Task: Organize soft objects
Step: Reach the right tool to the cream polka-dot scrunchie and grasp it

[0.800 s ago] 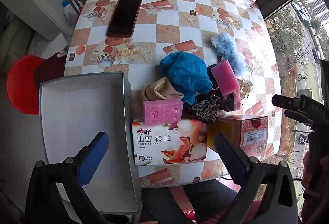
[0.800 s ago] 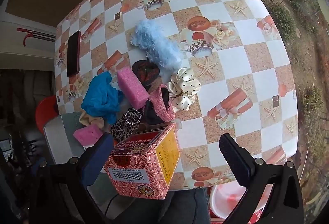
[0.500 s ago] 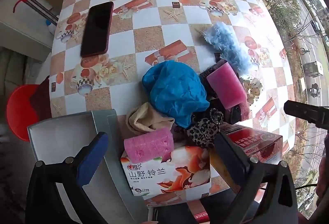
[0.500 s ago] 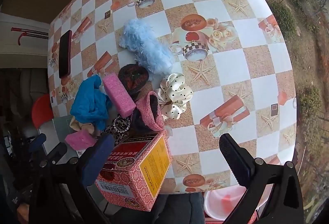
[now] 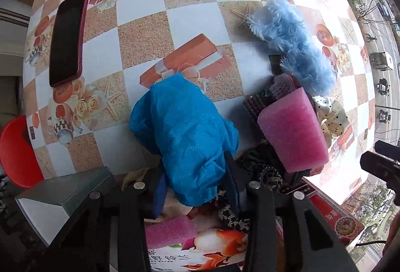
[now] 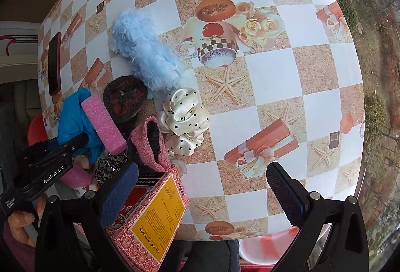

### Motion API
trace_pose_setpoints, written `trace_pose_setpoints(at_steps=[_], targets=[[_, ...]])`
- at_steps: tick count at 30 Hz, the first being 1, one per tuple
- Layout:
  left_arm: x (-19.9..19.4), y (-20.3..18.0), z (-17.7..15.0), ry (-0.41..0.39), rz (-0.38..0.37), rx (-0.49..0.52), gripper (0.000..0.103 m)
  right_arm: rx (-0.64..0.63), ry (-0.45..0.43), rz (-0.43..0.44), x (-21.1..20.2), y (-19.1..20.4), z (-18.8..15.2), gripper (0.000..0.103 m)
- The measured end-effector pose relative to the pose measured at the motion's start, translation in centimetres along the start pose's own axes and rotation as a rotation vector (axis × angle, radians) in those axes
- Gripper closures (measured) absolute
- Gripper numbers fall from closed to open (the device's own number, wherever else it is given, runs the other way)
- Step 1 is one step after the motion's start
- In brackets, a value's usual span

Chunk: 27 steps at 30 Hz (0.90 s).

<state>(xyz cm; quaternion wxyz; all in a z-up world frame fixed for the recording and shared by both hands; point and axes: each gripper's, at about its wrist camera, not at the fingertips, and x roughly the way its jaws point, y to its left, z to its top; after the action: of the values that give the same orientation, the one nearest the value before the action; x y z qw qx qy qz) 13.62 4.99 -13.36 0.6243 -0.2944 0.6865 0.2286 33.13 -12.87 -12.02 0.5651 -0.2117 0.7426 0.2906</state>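
On the table (image 5: 190, 22), the left gripper (image 5: 193, 187) has its fingers closed on the blue cloth (image 5: 185, 132) in the pile; the right gripper (image 6: 207, 193) fingers stand wide, holding nothing.

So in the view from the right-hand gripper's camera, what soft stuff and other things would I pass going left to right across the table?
Dark phone → crumpled blue cloth → pink sponge block → fluffy light-blue piece → cream polka-dot scrunchie.
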Motion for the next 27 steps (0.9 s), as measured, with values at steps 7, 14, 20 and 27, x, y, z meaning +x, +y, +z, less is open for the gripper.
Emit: trace_pose_setpoints(at_steps=[7, 14, 20, 27], targets=[[-2.9, 2.5, 0.7, -0.08, 0.036, -0.071, 0.066, 0.045, 0.051, -0.006, 4.2, -0.5, 3.0, 0.0], [-5.5, 3.6, 0.1, -0.17, -0.004, -0.135, 0.065, 0.032, 0.066, -0.222, 7.2, -4.1, 3.0, 0.0], [-5.1, 3.1, 1.2, -0.177, 0.0, -0.167, 0.065, 0.212, 0.017, -0.124, 5.5, -11.5, 2.0, 0.0], [-6.1, 1.2, 0.9, -0.2, 0.065, -0.116, 0.065, 0.138, -0.029, -0.091, 4.3, -8.9, 0.9, 0.0]])
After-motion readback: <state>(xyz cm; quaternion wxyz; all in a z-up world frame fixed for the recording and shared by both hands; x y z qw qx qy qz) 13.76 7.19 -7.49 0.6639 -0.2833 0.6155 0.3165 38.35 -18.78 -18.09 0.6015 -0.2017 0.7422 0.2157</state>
